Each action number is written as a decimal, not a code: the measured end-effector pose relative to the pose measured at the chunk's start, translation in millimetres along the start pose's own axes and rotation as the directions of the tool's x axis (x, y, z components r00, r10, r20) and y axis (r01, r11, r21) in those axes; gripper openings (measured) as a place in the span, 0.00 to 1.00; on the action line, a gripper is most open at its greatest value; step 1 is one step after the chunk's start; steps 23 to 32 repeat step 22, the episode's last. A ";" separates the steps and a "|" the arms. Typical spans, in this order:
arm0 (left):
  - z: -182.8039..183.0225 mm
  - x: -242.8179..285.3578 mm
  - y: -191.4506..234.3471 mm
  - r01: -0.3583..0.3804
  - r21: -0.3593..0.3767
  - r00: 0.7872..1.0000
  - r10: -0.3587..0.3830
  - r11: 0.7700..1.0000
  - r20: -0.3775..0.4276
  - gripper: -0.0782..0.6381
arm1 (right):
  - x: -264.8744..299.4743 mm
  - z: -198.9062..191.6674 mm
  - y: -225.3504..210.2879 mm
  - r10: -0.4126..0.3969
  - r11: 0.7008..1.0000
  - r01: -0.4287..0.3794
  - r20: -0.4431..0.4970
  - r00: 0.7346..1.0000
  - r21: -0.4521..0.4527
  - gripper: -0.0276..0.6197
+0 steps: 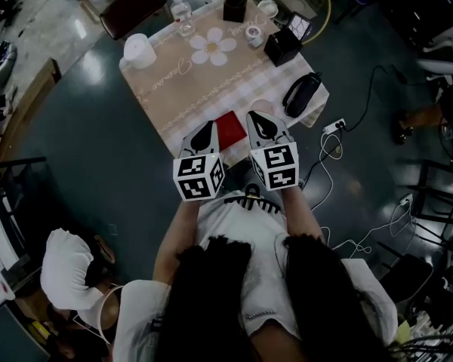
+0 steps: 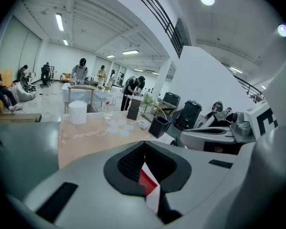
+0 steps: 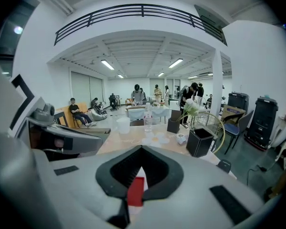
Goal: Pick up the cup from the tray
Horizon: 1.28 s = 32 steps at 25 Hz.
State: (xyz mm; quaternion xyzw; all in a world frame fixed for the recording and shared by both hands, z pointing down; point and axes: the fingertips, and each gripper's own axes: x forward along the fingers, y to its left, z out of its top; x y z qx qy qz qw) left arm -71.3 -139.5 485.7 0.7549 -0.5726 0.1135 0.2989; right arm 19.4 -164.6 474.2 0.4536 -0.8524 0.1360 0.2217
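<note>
We hold the left gripper [image 1: 206, 130] and right gripper [image 1: 264, 123] side by side at the near edge of the table [image 1: 189, 89], both w/ jaws pressed together and nothing pinched, prob. a ready pose before the reach. They flank the red tray [image 1: 229, 129], so either can drop in. The cup [image 1: 261, 105] is prob. the pale round shape just past the right gripper's tip, beside the tray, but it's too hidden to be sure. Pick not begun, we judge; jaws must spread first.
</note>
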 end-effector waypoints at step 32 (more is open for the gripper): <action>-6.1 -21.9 8.4 0.018 0.037 1.000 -0.018 0.999 0.008 0.12 | -10.7 -0.7 25.1 -0.044 0.998 0.044 -0.004 0.999 -0.051 0.05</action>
